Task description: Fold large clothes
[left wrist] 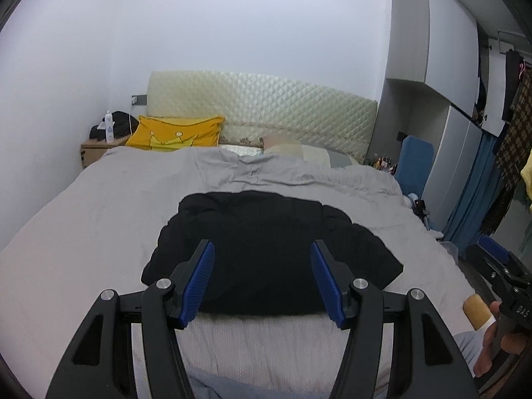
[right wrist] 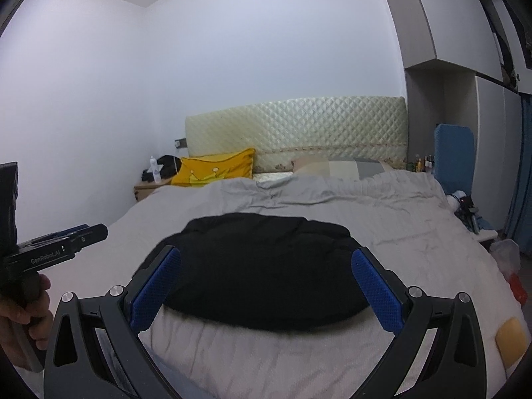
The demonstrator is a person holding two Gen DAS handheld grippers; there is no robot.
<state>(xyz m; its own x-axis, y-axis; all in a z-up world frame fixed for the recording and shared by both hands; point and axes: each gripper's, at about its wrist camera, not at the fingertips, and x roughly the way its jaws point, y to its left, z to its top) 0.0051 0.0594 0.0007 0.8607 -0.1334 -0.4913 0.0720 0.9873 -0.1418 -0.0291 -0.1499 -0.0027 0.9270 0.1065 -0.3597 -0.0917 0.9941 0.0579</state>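
A black garment lies bunched on the grey bedspread near the foot of the bed; it also fills the middle of the right wrist view. My left gripper hovers in front of its near edge, jaws open, nothing between the blue pads. My right gripper likewise stands open before the garment's near edge, blue pads apart and empty. The left gripper also shows at the left edge of the right wrist view, held by a hand.
A quilted cream headboard and a yellow pillow sit at the far end. A bedside table with a bottle stands at the far left. Grey wardrobes, a blue chair and hanging clothes line the right side.
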